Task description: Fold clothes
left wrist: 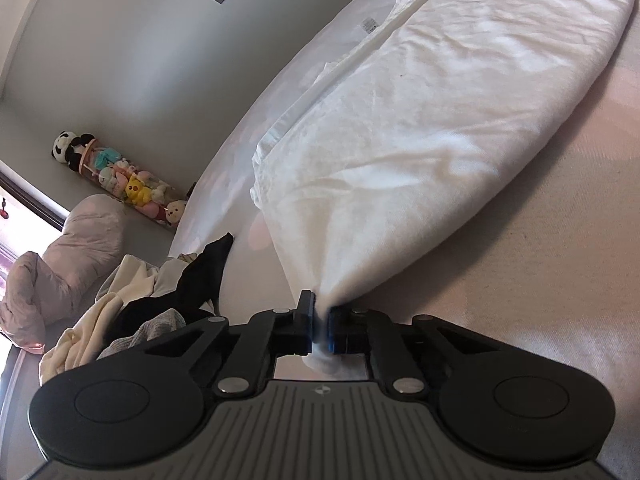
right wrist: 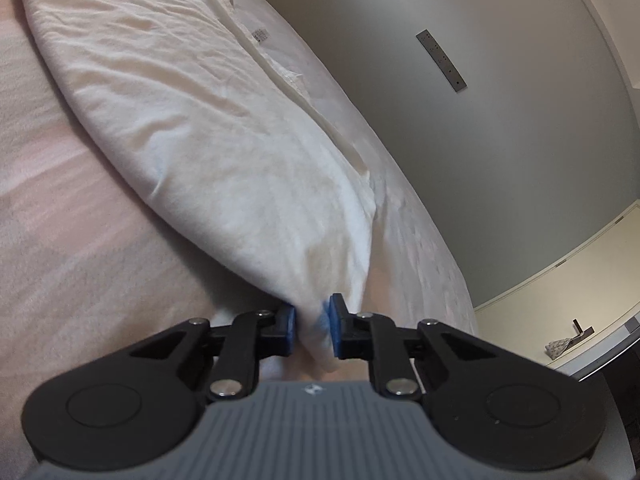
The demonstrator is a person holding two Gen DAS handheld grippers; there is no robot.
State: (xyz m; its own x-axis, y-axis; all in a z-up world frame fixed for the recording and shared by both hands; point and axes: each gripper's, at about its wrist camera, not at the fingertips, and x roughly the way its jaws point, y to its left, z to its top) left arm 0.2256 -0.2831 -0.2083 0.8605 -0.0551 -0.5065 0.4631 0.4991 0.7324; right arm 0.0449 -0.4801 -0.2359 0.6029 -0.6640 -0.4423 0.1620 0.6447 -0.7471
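Note:
A white garment (left wrist: 420, 132) lies stretched across the pale pink bed sheet (left wrist: 540, 280), folded lengthwise with a small label near its far edge. My left gripper (left wrist: 320, 316) is shut on one near corner of it, cloth bunched between the blue pads. The same garment (right wrist: 208, 128) shows in the right wrist view, and my right gripper (right wrist: 313, 320) is shut on its other near corner. Both corners are lifted slightly off the sheet (right wrist: 80, 240).
A pile of unfolded clothes, cream, black and grey (left wrist: 160, 292), lies at the left of the bed. A pink duvet heap (left wrist: 68, 256) and a tube of plush toys (left wrist: 120, 176) stand beyond. A grey wall (right wrist: 480, 140) runs behind the bed.

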